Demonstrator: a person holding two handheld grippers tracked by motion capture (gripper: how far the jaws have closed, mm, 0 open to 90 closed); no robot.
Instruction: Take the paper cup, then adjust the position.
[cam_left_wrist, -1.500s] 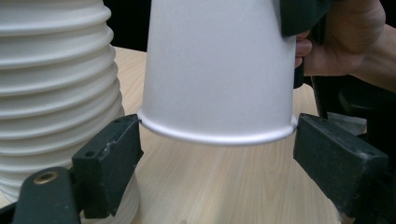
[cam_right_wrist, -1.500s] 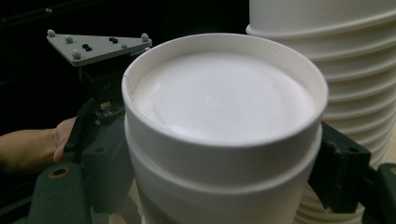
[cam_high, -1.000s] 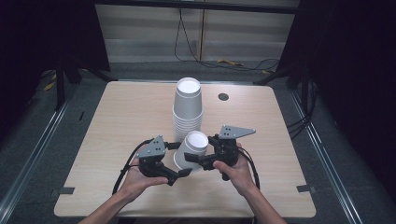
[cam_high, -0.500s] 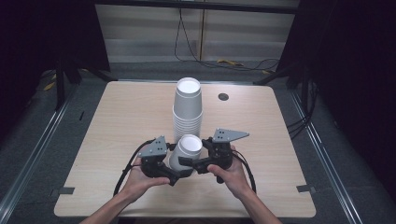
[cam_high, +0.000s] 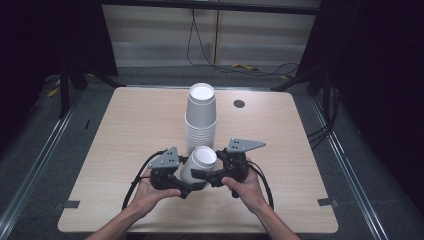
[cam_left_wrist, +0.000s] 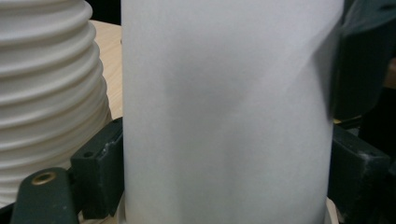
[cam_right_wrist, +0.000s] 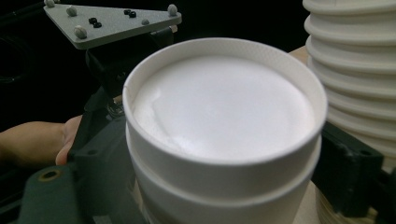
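Observation:
A white paper cup (cam_high: 202, 161) is held upside down just in front of a tall stack of upturned white cups (cam_high: 201, 120). My left gripper (cam_high: 187, 186) is shut on its wall from the left, and the cup wall (cam_left_wrist: 224, 116) sits between the two black jaws. My right gripper (cam_high: 202, 176) is shut on it from the right. In the right gripper view the cup's recessed base (cam_right_wrist: 224, 107) faces up, and a second rim band (cam_right_wrist: 219, 196) shows below it between the jaws. The stack's ribbed rims (cam_left_wrist: 46, 93) (cam_right_wrist: 355, 70) stand close beside it.
The light wooden table (cam_high: 125, 130) has a small dark round disc (cam_high: 239, 104) at its back right. The person's hands hold both grippers near the front edge. Cables loop from each gripper. Dark floor and metal rails surround the table.
Both grippers and the held cup have shifted slightly left and toward the table's front edge, away from the stack. The stack has not moved.

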